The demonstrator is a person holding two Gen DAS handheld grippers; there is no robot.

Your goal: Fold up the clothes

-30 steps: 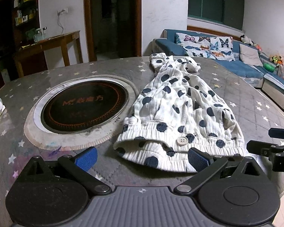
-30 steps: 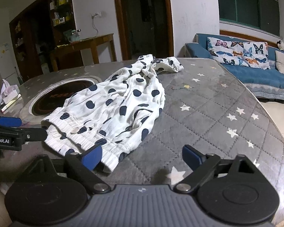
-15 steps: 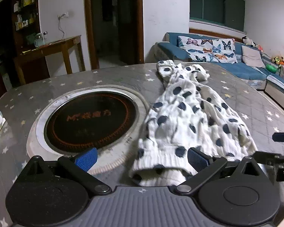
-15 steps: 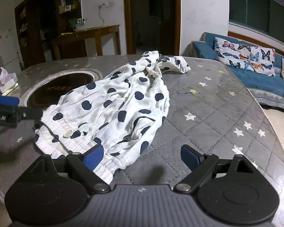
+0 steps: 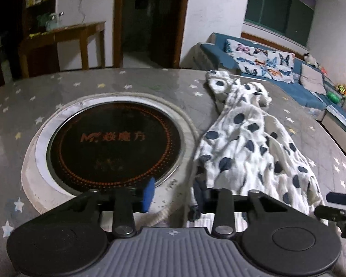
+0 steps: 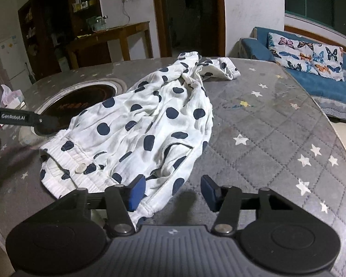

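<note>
White polka-dot trousers (image 5: 242, 152) (image 6: 150, 120) with dark blue spots lie flat on the grey star-patterned table cover (image 6: 265, 138), ribbed waistband and button (image 6: 80, 168) nearest me. My left gripper (image 5: 174, 195) is at the waistband's left corner and its jaws are closing. The cloth edge reaches its right finger, and bare table shows in the gap. It also shows in the right wrist view as the left gripper (image 6: 43, 124) beside that corner. My right gripper (image 6: 173, 192) is closing too, with the waistband's right corner just inside its left pad (image 6: 136, 191). Neither pair of pads presses the cloth.
A round black cooktop (image 5: 113, 140) is set into the table left of the trousers. A tissue pack (image 6: 9, 97) lies at the far left. The table edge curves close on the right, with a blue sofa (image 5: 299, 87) beyond it.
My left gripper has slid left along the waistband, from its middle to its left corner. Both grippers' jaws have narrowed a lot. The right gripper has barely shifted.
</note>
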